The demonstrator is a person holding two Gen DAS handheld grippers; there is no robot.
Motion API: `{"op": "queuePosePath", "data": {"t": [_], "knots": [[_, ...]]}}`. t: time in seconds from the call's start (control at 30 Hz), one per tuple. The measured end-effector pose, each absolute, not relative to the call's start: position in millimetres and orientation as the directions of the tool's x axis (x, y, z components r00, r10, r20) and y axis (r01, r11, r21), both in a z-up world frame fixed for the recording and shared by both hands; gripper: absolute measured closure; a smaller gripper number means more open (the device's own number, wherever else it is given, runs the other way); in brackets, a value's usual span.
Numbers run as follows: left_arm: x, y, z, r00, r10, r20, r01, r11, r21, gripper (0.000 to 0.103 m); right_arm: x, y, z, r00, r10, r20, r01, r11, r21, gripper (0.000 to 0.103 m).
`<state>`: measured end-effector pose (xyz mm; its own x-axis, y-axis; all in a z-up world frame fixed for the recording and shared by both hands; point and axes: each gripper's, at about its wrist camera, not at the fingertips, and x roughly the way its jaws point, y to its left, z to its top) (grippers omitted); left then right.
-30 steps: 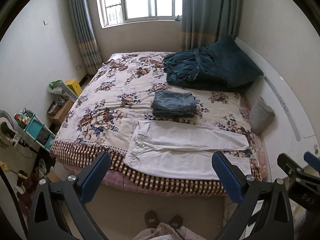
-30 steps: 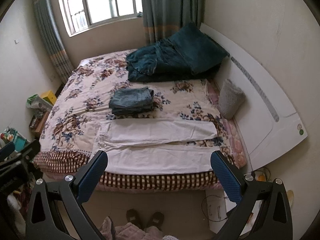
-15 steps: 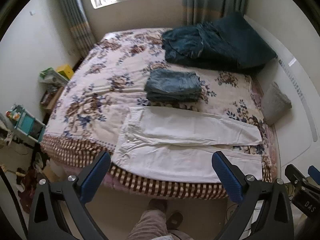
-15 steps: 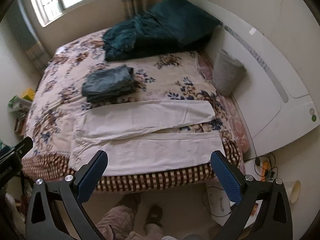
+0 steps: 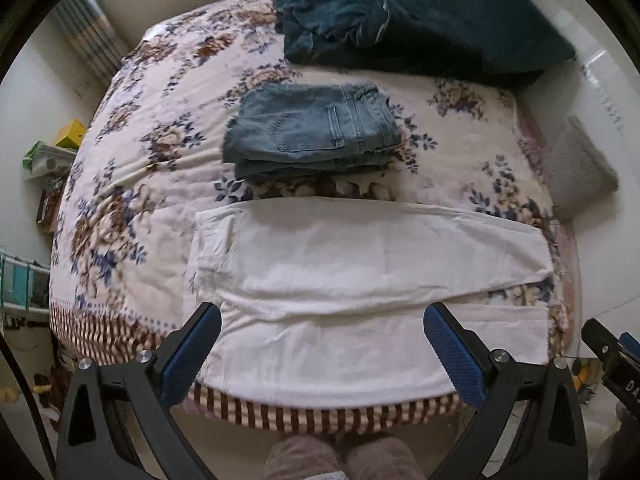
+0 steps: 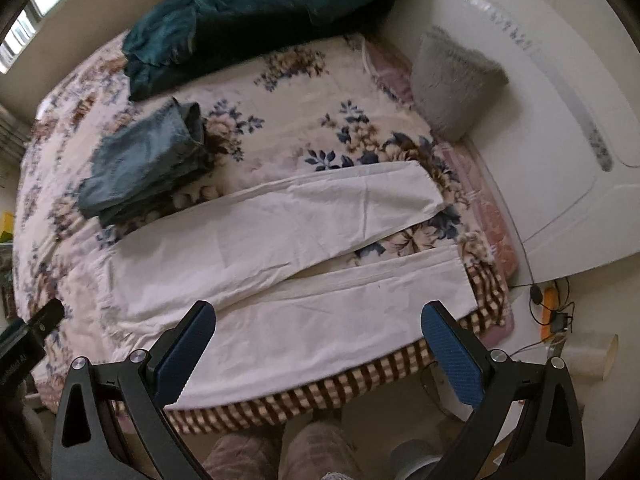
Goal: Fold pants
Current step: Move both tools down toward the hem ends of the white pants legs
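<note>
Both grippers, left (image 5: pixel 322 354) and right (image 6: pixel 318 350), hovered with jaws wide, empty; white pants (image 5: pixel 360 280) lay flat beyond them, spread for folding.

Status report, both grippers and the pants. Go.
Left gripper open, right gripper open, both empty. White pants flat on bed, unfolded. Folded jeans lie beyond them, apart.

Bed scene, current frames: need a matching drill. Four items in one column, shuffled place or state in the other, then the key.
Items:
1. white pants
2. folded jeans
3. grey cushion
4. dark teal blanket

Descriptions:
A. heaped at the far end of the bed
B. leaning on the white headboard
C. spread flat, legs apart, at the near edge
D. neat stack mid-bed

Pairs: 1-C, 2-D, 3-B, 4-A
</note>
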<state>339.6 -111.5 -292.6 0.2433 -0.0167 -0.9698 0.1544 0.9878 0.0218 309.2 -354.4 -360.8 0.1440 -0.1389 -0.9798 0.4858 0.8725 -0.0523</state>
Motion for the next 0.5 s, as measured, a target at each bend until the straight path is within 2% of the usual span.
{"op": "queuePosePath", "data": {"t": [0.27,0.37,0.5], "knots": [[418.2,-135.6,-400.2,0.168,0.039,-0.985,0.135,0.989,0.062,0.000,382.3,-398.6,-487.1,0.025,-0.147,-0.989,0.441,0.889,-0.121,0.000],[437.4,-142.3,-443.7,0.148,0.069,-0.987,0.144,0.986,0.090,0.000,408.8,-420.2,-542.7,-0.038,-0.128,-0.991,0.369,0.920,-0.133,0.000],[460.0,-154.6,-489.7,0.148,0.123,-0.981,0.202,0.968,0.151,0.000,432.3,-437.7,-596.3,-0.070,-0.198,-0.978,0.243,0.947,-0.210,0.000]]}}
